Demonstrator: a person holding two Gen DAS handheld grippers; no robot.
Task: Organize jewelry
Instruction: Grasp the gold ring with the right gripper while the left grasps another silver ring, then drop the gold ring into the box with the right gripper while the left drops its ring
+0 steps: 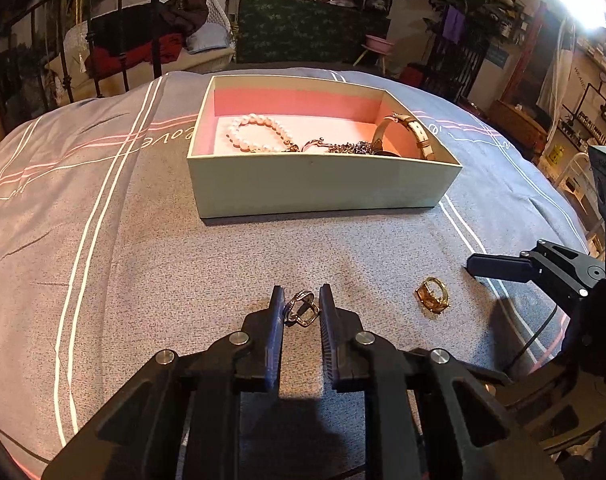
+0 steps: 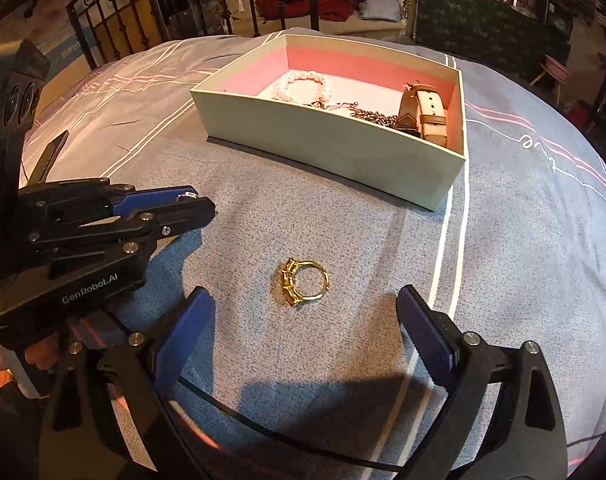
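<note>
An open pale box with a pink lining sits on the bed; it also shows in the right wrist view. In it lie a pearl bracelet, a dark chain and a tan-strapped watch. My left gripper is shut on a silver ring just above the bedspread. A gold ring lies on the cover between the wide-open fingers of my right gripper; it also shows in the left wrist view.
The grey bedspread with white and pink stripes covers the bed. A black iron bedframe stands behind. The right gripper's finger shows at the right of the left wrist view. A black cable runs below the right gripper.
</note>
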